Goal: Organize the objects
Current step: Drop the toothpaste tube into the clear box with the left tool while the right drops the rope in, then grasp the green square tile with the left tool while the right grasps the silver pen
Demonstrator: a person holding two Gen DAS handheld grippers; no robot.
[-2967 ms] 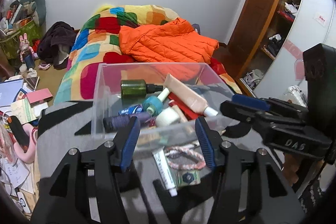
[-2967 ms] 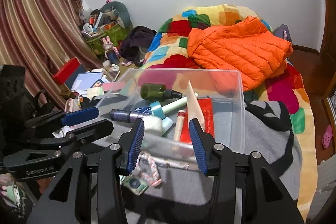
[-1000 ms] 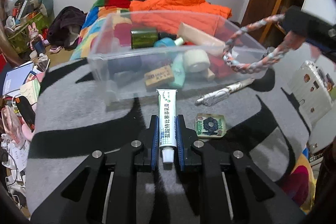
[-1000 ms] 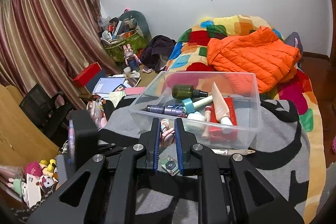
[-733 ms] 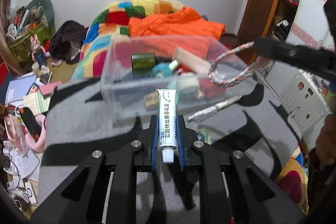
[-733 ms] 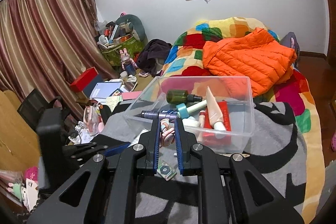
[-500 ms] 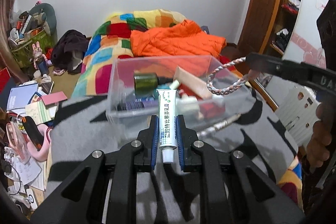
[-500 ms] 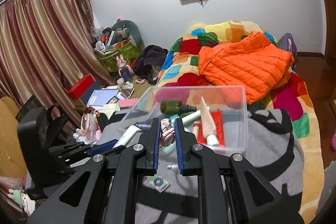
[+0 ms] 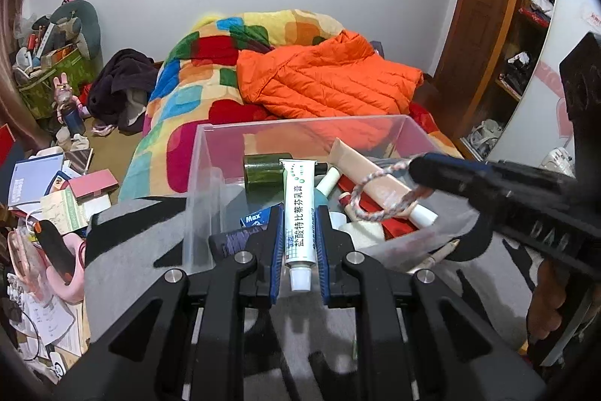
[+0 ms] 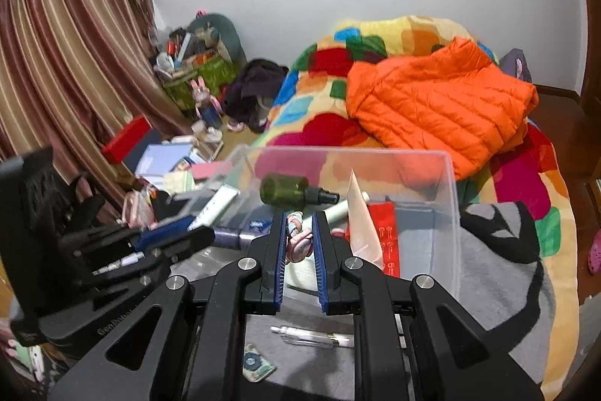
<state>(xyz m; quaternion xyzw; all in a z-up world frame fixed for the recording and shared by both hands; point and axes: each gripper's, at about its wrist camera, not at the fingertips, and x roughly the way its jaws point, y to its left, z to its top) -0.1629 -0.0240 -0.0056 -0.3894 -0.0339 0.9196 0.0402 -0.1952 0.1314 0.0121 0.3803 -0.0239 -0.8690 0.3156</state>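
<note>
While left tongs (image 9: 299, 243) clench the ointment tube (image 9: 299, 213), right tongs (image 10: 298, 243) pinch a half-hidden braided loop (image 9: 379, 192); bin (image 10: 452, 213) beneath.

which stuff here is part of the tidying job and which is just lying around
Job:
left gripper, shut on the ointment tube
right gripper, shut on the braided loop
clear bin
pen
small packet

Lying about:
orange jacket
quilt
dark clothes
books
curtain
</note>
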